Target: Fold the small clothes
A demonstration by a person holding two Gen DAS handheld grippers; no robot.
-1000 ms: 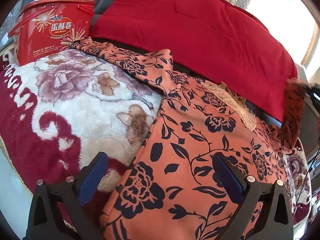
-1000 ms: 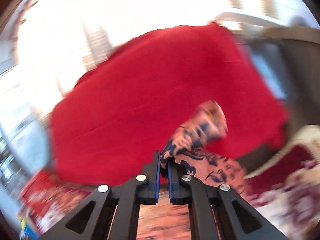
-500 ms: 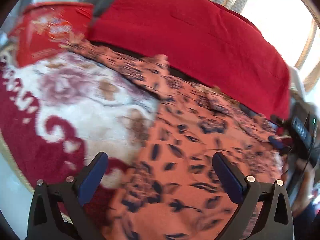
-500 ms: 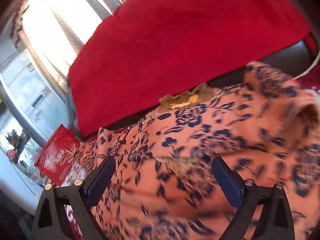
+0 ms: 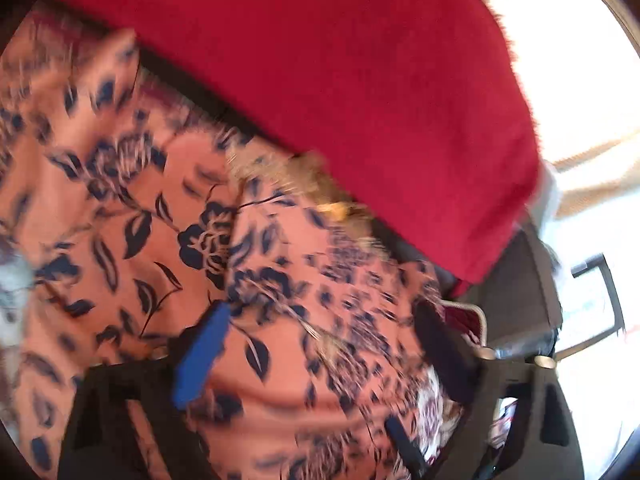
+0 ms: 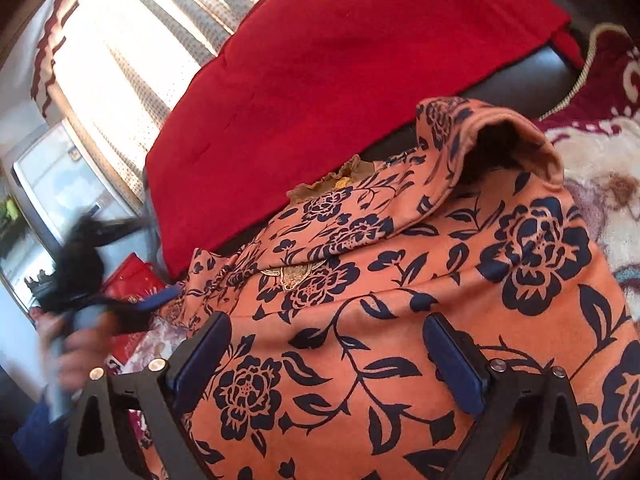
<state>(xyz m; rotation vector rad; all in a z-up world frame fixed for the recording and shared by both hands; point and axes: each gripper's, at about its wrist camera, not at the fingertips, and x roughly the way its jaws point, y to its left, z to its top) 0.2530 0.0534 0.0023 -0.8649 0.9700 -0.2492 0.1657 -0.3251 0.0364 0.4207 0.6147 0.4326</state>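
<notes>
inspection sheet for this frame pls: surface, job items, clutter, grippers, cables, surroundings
Surface: plush floral blanket, cream and maroon, under the garment.
Job's things: orange garment with navy flower print, spread out; one sleeve folded across the chest, cuff gaping; gold trim at the neckline.
Clutter: red tin at the garment's far edge, partly hidden.
Grippers: right gripper open above the garment, nothing between the pads. Left gripper blurred, jaws closing over the garment, no cloth visibly pinched.
Cables: nothing seen.
Surroundings: red cloth draped over a dark seat back; bright curtained window behind.
</notes>
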